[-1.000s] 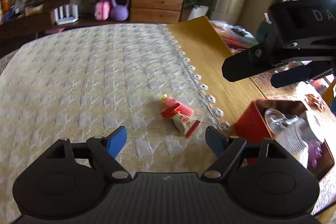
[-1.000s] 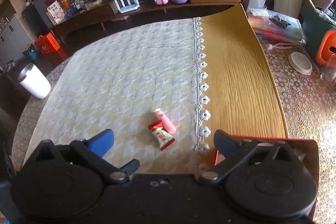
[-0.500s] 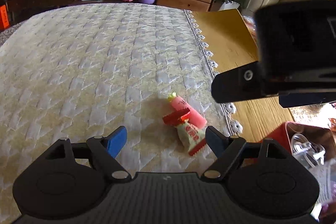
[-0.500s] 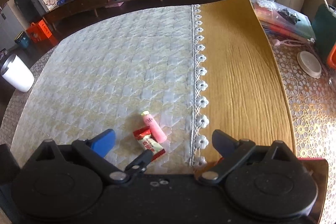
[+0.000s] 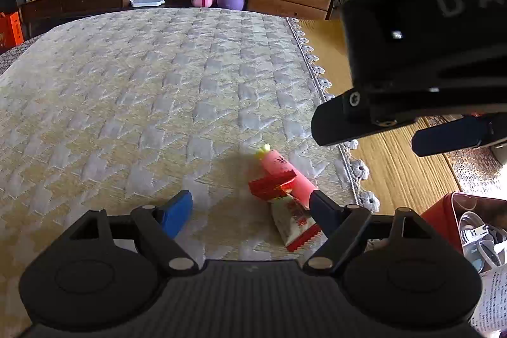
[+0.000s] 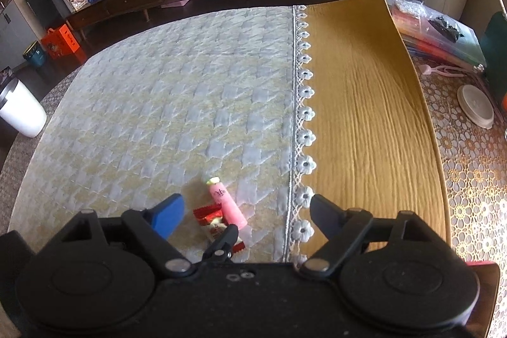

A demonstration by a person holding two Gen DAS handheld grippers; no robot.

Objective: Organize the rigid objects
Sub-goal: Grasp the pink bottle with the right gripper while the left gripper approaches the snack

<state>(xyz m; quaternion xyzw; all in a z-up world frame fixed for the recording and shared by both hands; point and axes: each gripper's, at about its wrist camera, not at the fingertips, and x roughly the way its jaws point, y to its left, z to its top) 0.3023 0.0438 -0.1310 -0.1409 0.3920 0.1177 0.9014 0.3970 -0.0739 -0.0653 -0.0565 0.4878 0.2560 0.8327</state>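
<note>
Pink tube [image 5: 285, 171] and red-white candy wrapper [image 5: 293, 219] lie touching on quilted cloth [image 5: 142, 103] covering surface, near lace trim. Left claw [image 5: 250, 209] spread, nothing gripped; right fingertip just beside wrapper and tube. Right claw [image 6: 245, 213] spread, jaws closing, hovering above both items, pads clear. Red box [image 5: 443, 206] at right.

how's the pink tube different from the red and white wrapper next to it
The pink tube is a plain, rounded stick with a pale green tip; the red and white wrapper is a flat, crinkled packet with printed lettering and a zigzag red end. The tube is one colour along its body, the wrapper two. Both lie touching on the quilted cloth.
</note>
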